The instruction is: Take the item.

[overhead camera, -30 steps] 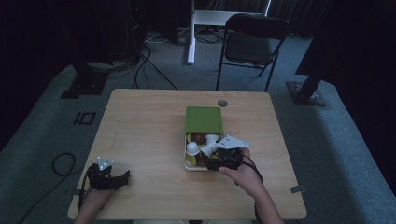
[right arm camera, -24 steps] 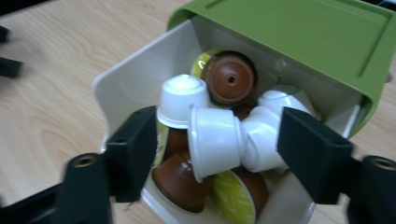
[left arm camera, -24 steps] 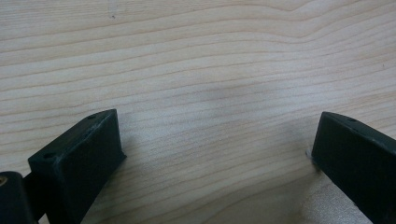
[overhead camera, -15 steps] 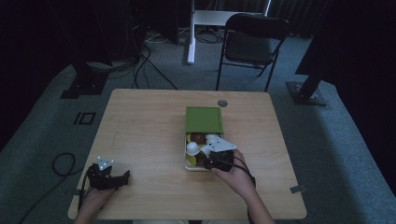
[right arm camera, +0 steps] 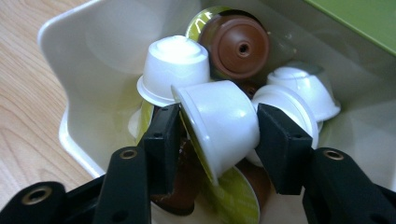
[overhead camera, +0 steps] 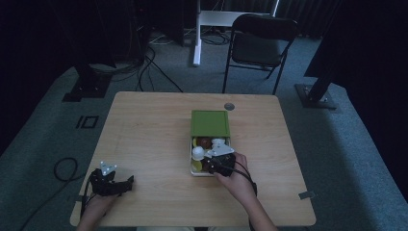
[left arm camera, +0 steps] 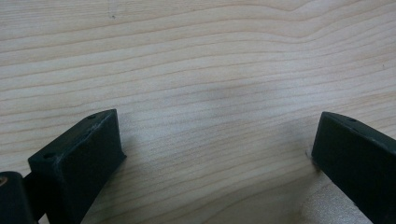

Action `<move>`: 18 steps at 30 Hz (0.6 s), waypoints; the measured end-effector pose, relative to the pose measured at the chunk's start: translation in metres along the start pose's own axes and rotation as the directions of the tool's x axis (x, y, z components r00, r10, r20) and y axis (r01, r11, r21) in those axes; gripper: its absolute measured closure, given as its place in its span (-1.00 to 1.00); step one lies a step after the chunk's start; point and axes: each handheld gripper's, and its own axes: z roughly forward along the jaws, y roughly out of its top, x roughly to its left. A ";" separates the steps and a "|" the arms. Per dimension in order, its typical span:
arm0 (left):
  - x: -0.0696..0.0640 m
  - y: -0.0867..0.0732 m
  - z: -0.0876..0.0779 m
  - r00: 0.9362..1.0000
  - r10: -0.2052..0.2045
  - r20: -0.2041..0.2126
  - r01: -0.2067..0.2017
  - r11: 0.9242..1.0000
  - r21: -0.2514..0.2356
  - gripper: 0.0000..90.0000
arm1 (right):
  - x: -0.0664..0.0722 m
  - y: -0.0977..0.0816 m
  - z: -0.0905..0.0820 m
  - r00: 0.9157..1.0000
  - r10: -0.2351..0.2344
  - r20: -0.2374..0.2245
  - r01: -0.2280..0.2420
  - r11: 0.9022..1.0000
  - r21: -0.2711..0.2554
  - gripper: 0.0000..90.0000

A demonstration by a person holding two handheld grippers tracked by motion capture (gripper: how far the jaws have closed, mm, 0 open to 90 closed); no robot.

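An off-white box (overhead camera: 191, 159) with its green lid (overhead camera: 210, 123) folded back stands right of the table's middle. It holds several white and brown coffee capsules. My right gripper (overhead camera: 211, 162) reaches into its near end. Its jaws have just been closing and now press both sides of a white capsule (right arm camera: 224, 135), so the right gripper (right arm camera: 218, 119) is shut on it. Behind it lie another white capsule (right arm camera: 175, 65) and a brown capsule (right arm camera: 236, 46). My left gripper (overhead camera: 129, 182) rests on the table's near left corner. In its own view the left gripper (left arm camera: 215, 154) is open over bare wood.
The wooden table (overhead camera: 144, 130) has a round grommet (overhead camera: 229, 106) behind the box. A black folding chair (overhead camera: 262, 45) stands past the far edge. Cables and stand bases lie on the floor around it.
The right hand has shifted a little left and down into the box, and its jaws have closed around the white capsule. The left hand has stayed put.
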 end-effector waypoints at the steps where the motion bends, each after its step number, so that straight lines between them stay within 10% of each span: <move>1: 0.000 0.000 0.000 1.000 0.000 0.000 0.000 1.000 0.000 -0.96 | 0.000 0.001 0.001 1.000 -0.002 0.002 0.002 1.000 0.003 0.13; 12: 0.000 0.000 0.000 1.000 0.000 0.000 0.000 1.000 0.000 -0.96 | 0.005 0.009 0.003 0.999 -0.038 -0.035 0.039 0.999 0.038 0.25; 18: 0.000 0.000 0.000 1.000 0.000 0.000 0.000 1.000 0.000 -0.96 | 0.003 0.007 -0.001 0.993 0.045 -0.108 -0.044 0.999 0.008 0.29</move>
